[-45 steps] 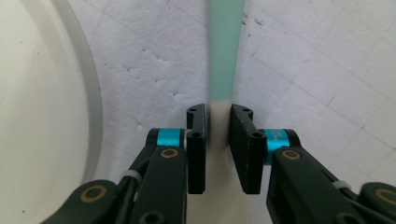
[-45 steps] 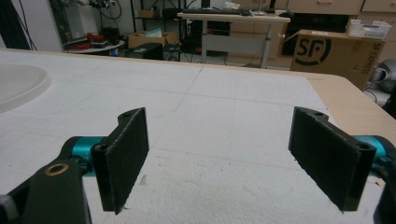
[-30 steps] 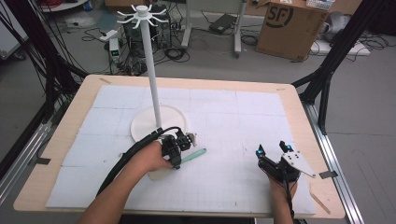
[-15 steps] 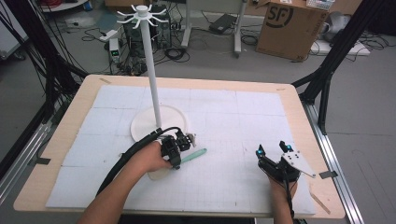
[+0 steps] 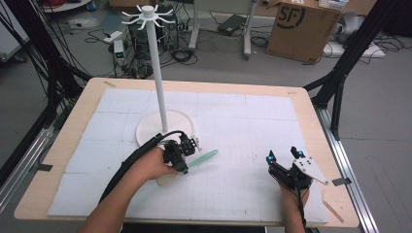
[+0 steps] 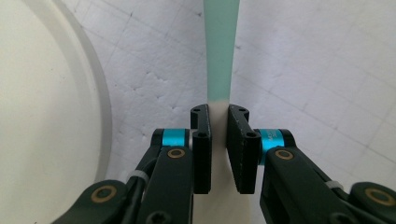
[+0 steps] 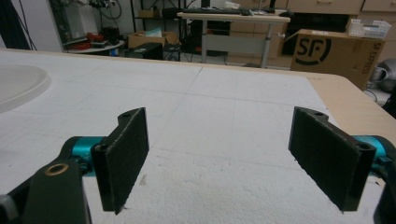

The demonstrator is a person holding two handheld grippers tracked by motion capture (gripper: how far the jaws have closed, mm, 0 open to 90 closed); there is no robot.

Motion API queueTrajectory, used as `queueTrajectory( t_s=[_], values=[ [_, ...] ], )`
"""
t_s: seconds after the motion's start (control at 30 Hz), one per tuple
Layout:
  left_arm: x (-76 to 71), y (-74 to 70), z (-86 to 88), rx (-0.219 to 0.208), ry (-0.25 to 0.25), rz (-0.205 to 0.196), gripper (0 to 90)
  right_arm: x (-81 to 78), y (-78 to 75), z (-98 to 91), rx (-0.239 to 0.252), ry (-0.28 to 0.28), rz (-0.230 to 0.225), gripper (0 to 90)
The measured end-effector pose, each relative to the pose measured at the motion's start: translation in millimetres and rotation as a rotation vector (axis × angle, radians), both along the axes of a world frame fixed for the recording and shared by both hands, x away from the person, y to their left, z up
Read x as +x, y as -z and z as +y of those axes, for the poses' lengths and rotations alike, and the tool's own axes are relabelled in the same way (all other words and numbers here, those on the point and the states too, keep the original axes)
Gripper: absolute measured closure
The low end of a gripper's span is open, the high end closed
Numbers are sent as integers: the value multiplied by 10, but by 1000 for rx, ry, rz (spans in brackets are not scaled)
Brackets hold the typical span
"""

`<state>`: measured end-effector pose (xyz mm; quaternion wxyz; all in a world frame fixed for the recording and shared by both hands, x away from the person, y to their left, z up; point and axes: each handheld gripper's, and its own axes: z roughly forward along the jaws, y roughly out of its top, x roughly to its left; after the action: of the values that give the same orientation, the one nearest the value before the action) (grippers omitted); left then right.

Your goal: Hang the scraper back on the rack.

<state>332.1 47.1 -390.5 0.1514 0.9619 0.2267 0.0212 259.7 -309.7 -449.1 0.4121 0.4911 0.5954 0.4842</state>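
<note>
A utensil with a mint-green handle [image 5: 204,157] [image 6: 219,46] and a cream end lies low over the white mat, pointing right. My left gripper [image 5: 186,162] [image 6: 218,112] is shut on it where the green meets the cream. It sits just in front of the white stand's round base [image 5: 145,131] [image 6: 46,116]. The stand's tall pole [image 5: 158,73] carries a ring of hooks at its top. My right gripper [image 5: 283,154] [image 7: 219,140] rests near the table's front right with its jaws wide open and nothing between them.
A white gridded foam mat [image 5: 243,121] covers the wooden table [image 5: 311,111]. Black frame posts [image 5: 340,73] flank both sides. A cardboard box [image 5: 303,24] [image 7: 336,51], cables and desk legs stand on the floor beyond the far edge.
</note>
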Motion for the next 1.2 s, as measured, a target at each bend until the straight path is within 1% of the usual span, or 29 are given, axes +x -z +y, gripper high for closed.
queueTrajectory(
  t_s=[0.03, 0.13, 0.2, 0.23, 0.27, 0.3, 0.33, 0.4, 0.47, 0.57, 0.63, 0.67, 0.8, 0.83, 0.87, 0.93, 0.97, 1.07, 1.13, 1.17, 1.2],
  values=[
    [-9, -13, 26, -19, 1, -7, 806, 0, 0, 1, -1, -1, 0, 192],
    [-33, -36, 83, -50, 6, -21, 806, 0, 1, 2, -1, 0, -1, 192],
    [-52, -57, 120, -74, 6, -39, 806, 0, 0, 2, -1, -1, 0, 192],
    [-66, -75, 145, -99, -1, -53, 806, 1, 1, 2, -2, 0, -1, 192],
    [-75, -94, 164, -110, 0, -63, 806, 1, 1, 2, -1, 1, 0, 192],
    [-87, -109, 180, -127, -3, -65, 806, 1, 0, 3, -1, 1, 0, 191],
    [-96, -123, 193, -138, -2, -68, 806, -2, 0, 6, 2, 1, 3, 192],
    [-114, -162, 212, -153, -7, -95, 806, -1, 0, 6, -1, 1, 1, 191],
    [-125, -201, 230, -174, -7, -111, 806, -2, 1, 9, 1, 1, 2, 191],
    [-138, -245, 255, -201, -6, -124, 806, -2, 1, 11, 3, 1, 2, 192],
    [-145, -266, 276, -231, -5, -133, 806, -2, 0, 11, 3, 1, 2, 191],
    [-153, -279, 290, -242, 1, -146, 806, -2, 1, 11, 3, 1, 2, 192],
    [-165, -283, 346, -285, -2, -193, 807, -3, 0, 11, 2, 0, 2, 191],
    [-172, -279, 366, -306, -4, -207, 807, -2, 0, 12, 4, 0, 2, 192],
    [-178, -270, 379, -324, -2, -210, 806, -2, 1, 11, 1, 0, 1, 192],
    [-193, -255, 399, -333, 12, -222, 807, -2, 0, 11, 2, 0, 2, 191],
    [-201, -251, 414, -346, 14, -225, 807, -2, 1, 11, 3, 0, 1, 192],
    [-222, -245, 472, -401, 8, -243, 807, -2, 0, 10, 3, 0, 3, 191],
    [-226, -233, 505, -420, 12, -243, 807, -1, 0, 12, 3, 1, 1, 192],
    [-236, -229, 517, -426, 14, -262, 807, -1, 1, 13, 2, 1, 0, 191],
    [-241, -227, 529, -436, 10, -270, 806, -1, 1, 13, -1, 1, 0, 192]
  ],
)
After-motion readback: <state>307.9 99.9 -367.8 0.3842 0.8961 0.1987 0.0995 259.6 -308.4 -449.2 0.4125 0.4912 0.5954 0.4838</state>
